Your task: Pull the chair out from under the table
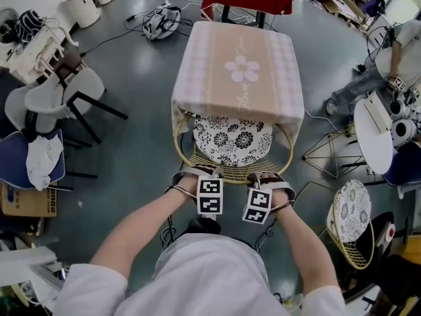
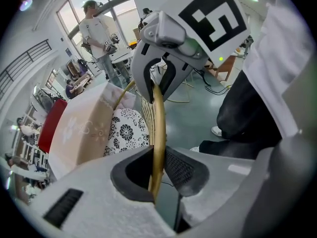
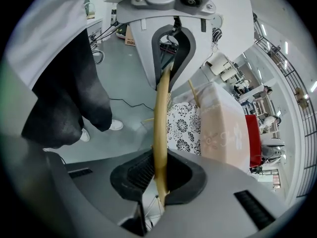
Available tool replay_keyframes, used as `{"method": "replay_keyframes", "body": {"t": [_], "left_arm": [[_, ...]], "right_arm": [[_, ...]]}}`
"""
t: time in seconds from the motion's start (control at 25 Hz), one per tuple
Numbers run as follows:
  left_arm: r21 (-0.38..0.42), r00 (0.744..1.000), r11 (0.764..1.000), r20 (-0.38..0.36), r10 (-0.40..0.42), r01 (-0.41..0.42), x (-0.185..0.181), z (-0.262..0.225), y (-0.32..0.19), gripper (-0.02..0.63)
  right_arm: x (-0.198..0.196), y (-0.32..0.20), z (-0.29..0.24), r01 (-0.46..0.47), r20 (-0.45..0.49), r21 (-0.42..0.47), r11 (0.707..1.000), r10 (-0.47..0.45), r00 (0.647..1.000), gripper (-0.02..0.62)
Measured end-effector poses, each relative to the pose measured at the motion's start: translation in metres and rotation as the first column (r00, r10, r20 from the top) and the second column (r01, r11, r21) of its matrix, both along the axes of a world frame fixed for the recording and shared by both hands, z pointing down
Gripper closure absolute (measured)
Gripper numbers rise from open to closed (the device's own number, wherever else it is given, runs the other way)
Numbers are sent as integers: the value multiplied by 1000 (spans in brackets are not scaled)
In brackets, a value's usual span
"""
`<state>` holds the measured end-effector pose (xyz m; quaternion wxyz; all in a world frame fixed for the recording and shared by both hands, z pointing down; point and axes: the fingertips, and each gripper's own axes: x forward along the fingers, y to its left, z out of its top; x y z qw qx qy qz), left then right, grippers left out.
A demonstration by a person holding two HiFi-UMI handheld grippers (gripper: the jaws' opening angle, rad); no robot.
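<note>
Chair (image 1: pixel 234 141), gold wire with floral cushion: tucked under the cloth-covered tabletop (image 1: pixel 240 68), the seat front overhung by the pink checked cloth. Backrest rim (image 1: pixel 231 174): clamped by the fingers of the left gripper (image 2: pixel 157 170) and of the right gripper (image 3: pixel 159 175), side by side. Behind it the floor (image 1: pixel 138 157) is occupied by the person's legs (image 2: pixel 247 113). Second wire chair (image 1: pixel 352 228) at right; white chairs (image 1: pixel 59 97) at left. Chair legs are hidden

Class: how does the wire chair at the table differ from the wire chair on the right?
The chair at the table sits partly under the tablecloth; the right-hand chair stands in the open. The first's cushion is bold black-and-white, the second's paler. The left claw and right claw grip the first; nothing holds the second. Both are gold wire.
</note>
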<state>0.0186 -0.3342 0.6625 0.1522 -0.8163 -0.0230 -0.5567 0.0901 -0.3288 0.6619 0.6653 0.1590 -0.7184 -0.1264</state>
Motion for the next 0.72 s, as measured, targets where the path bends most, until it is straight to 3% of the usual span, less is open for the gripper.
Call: {"method": "replay_keyframes", "body": {"t": [0.72], "left_arm": [[-14,997,997,14,-79,80,0,4,48,548]], "right_arm": [[0,46,2,46,7,-8,999,-46,999,565]]}}
